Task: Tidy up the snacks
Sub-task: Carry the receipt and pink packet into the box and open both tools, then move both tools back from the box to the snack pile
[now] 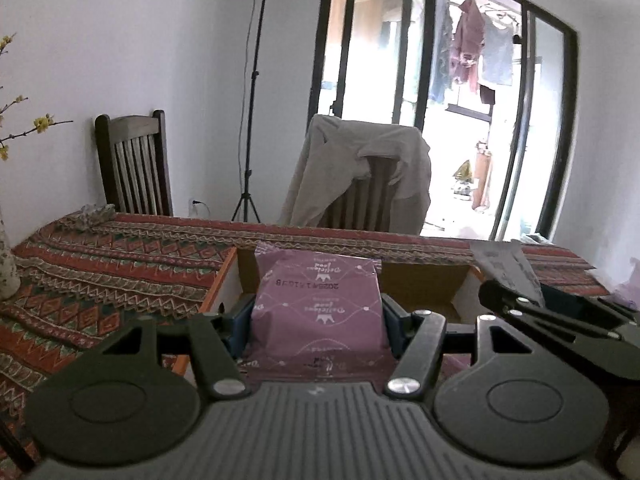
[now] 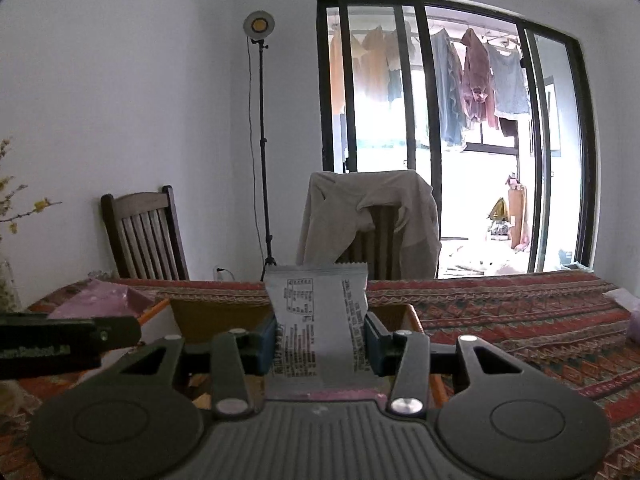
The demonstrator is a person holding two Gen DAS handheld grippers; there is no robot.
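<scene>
My left gripper (image 1: pixel 318 316) is shut on a purple snack packet (image 1: pixel 318 304), held upright between its blue pads above an open cardboard box (image 1: pixel 424 284). In the left wrist view the right gripper and its grey packet (image 1: pixel 504 266) appear at the right edge. My right gripper (image 2: pixel 320 340) is shut on a grey snack packet (image 2: pixel 316 320) with printed text, its back facing the camera, also over the cardboard box (image 2: pixel 216 312). The purple snack packet (image 2: pixel 100 300) and the left gripper's black body show at the left of the right wrist view.
A table with a patterned red cloth (image 1: pixel 100 264) carries the box. Two wooden chairs (image 1: pixel 134 164) stand behind it, one draped with a beige garment (image 1: pixel 360 168). A lamp stand (image 1: pixel 252 100) and glass balcony doors (image 1: pixel 440 60) lie beyond. A vase with yellow flowers (image 1: pixel 8 272) is at left.
</scene>
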